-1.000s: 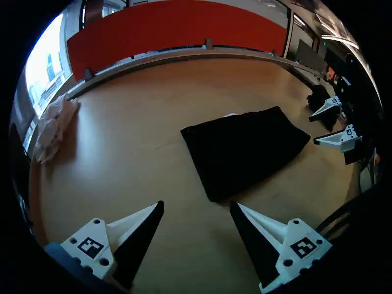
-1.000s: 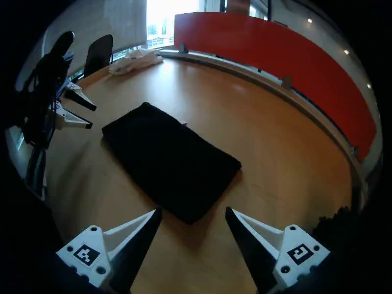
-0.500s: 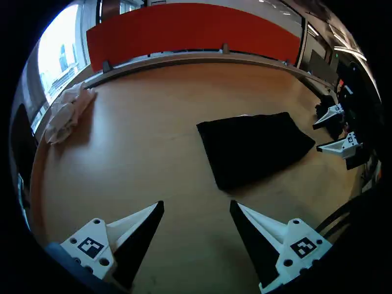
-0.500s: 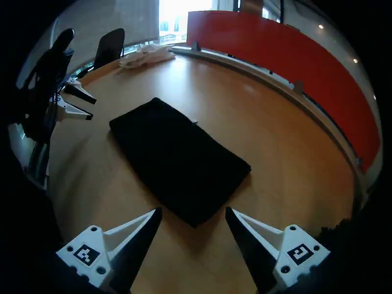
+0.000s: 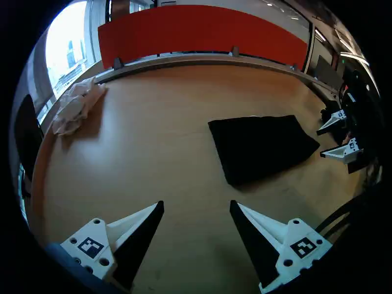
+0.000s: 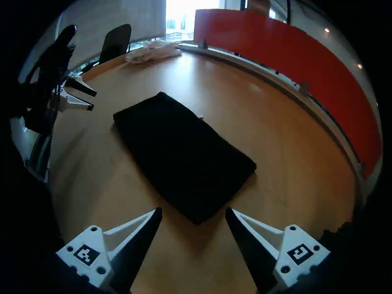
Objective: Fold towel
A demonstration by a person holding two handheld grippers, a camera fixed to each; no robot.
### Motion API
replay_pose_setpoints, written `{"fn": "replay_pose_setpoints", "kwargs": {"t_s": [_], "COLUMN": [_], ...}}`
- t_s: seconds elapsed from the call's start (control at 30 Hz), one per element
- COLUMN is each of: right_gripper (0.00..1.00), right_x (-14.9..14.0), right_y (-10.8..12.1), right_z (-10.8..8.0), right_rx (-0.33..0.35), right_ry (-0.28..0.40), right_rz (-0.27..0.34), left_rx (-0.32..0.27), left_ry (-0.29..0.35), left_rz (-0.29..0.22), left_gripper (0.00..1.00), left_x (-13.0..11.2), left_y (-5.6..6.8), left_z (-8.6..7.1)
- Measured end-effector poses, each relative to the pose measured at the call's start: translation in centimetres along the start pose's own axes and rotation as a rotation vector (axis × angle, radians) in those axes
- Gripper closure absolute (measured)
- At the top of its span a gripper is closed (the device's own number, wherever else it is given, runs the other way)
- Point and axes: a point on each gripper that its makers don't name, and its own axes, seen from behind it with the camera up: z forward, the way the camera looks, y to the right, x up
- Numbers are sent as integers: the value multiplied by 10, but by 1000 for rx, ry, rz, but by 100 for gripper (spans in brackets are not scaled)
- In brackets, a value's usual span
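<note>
Your left tongs (image 5: 196,215) and right tongs (image 6: 193,220) gape empty: pinch matching corners of the black towel (image 6: 183,154) low, then lift evenly.

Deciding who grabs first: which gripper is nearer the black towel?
Right. The right gripper sits open at the near corner of the black towel; the left gripper is farther back, the towel ahead to its right.

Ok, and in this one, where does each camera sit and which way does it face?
Left gripper view: rides the left gripper, facing across the wooden table toward the black towel; own open fingers low, right gripper far right.
Right gripper view: rides the right gripper, facing along the towel; own open fingers low, left gripper far left.
Shared: towel, table, red partition, pale cloth heap.
</note>
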Motion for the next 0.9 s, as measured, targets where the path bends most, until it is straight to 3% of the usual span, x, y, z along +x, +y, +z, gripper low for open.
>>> {"fn": "replay_pose_setpoints", "kwargs": {"t_s": [0.43, 0.9], "right_gripper": [5, 47], "right_x": [-11, -16], "right_y": [-1, -1], "right_z": [7, 8], "right_rx": [14, 27], "right_ry": [-18, -41], "right_rz": [-6, -3], "left_rx": [36, 50], "left_ry": [30, 49], "left_rz": [-36, -55], "left_gripper": [0, 0], "left_x": [-11, -14], "left_y": [-8, -15], "left_z": [-2, -9]}}
